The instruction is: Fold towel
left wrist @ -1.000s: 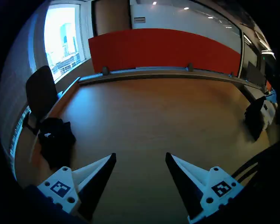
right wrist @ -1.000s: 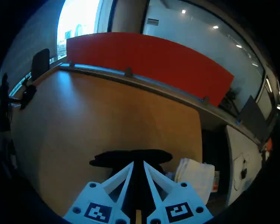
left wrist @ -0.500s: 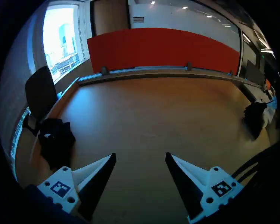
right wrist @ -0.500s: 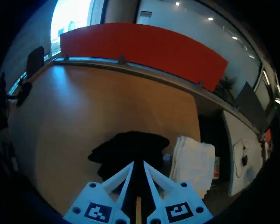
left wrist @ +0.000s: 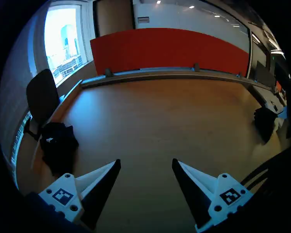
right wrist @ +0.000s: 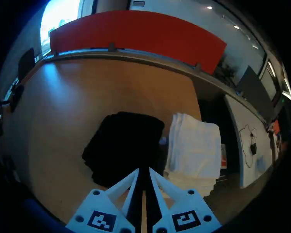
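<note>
Where right jaws (closed) point, black towel (right wrist: 122,147) lies ahead | left jaws open

Black towel (right wrist: 122,143), white towel stack (right wrist: 194,151), red partition (right wrist: 137,31), tan table (right wrist: 75,93).

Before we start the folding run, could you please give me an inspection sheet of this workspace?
Surface: wooden table, bare in the middle.
Job's things: black cloth lying rumpled, with a folded white towel stack beside it.
Clutter: black bundle at the table's left edge.
Grippers: left claw open over the table; right claw shut, above the black cloth.
Cables: black cables beside the left claw.
Surroundings: red partition, black chair, window.
</note>
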